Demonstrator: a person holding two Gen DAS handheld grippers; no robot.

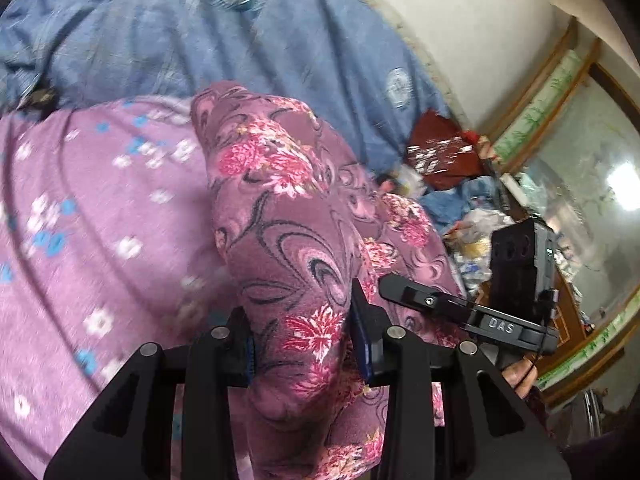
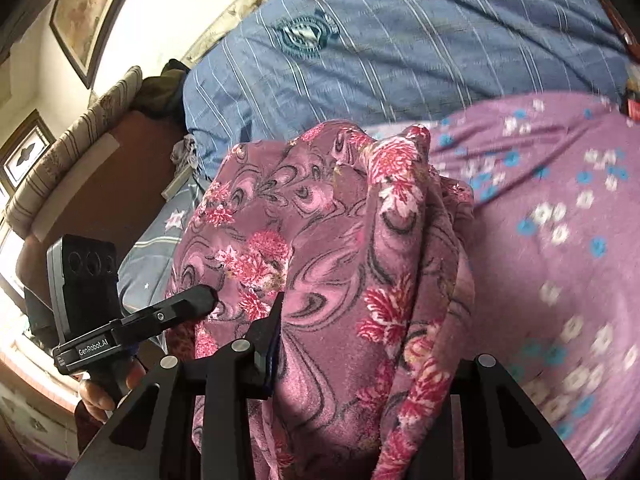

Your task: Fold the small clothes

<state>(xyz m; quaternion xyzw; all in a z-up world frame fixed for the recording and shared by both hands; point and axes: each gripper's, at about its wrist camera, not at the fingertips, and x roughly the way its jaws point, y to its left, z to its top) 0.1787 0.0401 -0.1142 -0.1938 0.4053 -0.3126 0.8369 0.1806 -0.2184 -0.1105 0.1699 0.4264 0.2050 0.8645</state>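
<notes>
A mauve fleece garment [image 1: 280,220] with pink flowers and dark swirls hangs bunched between both grippers above the bed. In the left wrist view my left gripper [image 1: 300,320] is shut on a thick fold of it, the pads pressing from both sides. The right gripper's black finger [image 1: 400,292] reaches into the same cloth from the right. In the right wrist view the garment [image 2: 320,220] drapes over my right gripper [image 2: 368,340], which is shut on it. One fingertip [image 2: 276,320] shows and the other is hidden under cloth. The left gripper's finger [image 2: 192,300] meets the cloth from the left.
Below lies a purple bedsheet [image 1: 100,220] [image 2: 560,240] with white and blue flowers, and behind it a blue striped quilt [image 1: 200,40] [image 2: 400,40]. A red bag [image 1: 444,152] and a heap of clutter sit by the wall. A striped cushion [image 2: 60,168] lies at the left.
</notes>
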